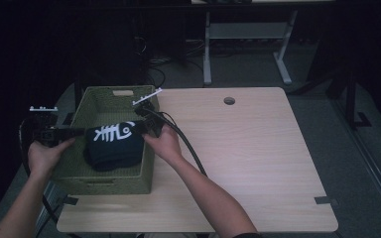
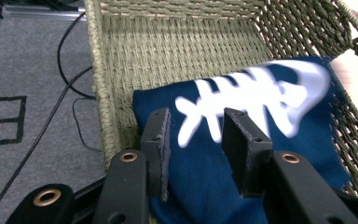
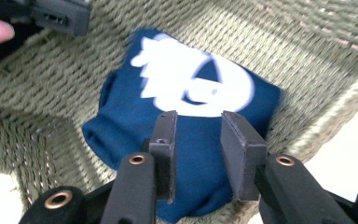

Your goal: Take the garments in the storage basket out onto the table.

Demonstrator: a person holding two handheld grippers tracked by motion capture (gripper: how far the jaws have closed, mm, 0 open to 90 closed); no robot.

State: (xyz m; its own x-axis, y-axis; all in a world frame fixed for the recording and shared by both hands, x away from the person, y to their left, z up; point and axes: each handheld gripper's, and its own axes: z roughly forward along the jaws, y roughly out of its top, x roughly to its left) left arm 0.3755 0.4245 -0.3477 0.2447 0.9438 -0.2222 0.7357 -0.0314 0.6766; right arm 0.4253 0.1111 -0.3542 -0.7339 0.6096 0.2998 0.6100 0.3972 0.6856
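Note:
A folded dark blue cloth (image 1: 114,144) with a white fish-skeleton print lies inside a green woven basket (image 1: 114,184) at the table's left. My left gripper (image 1: 79,132) reaches over the basket's left wall to the cloth's left end. My right gripper (image 1: 141,126) comes in from the right side at the cloth's right end. In the left gripper view the left gripper (image 2: 196,121) stands open above the cloth (image 2: 307,135), its pads off the fabric. In the right gripper view the right gripper (image 3: 198,123) is likewise open over the cloth (image 3: 121,121), which looks blurred.
The basket sits on a light wooden table (image 1: 258,148) with a round cable hole (image 1: 229,100) near the far edge. Cables trail over the grey floor (image 2: 28,93) left of the basket wall (image 2: 168,46). A desk frame (image 1: 248,39) stands behind.

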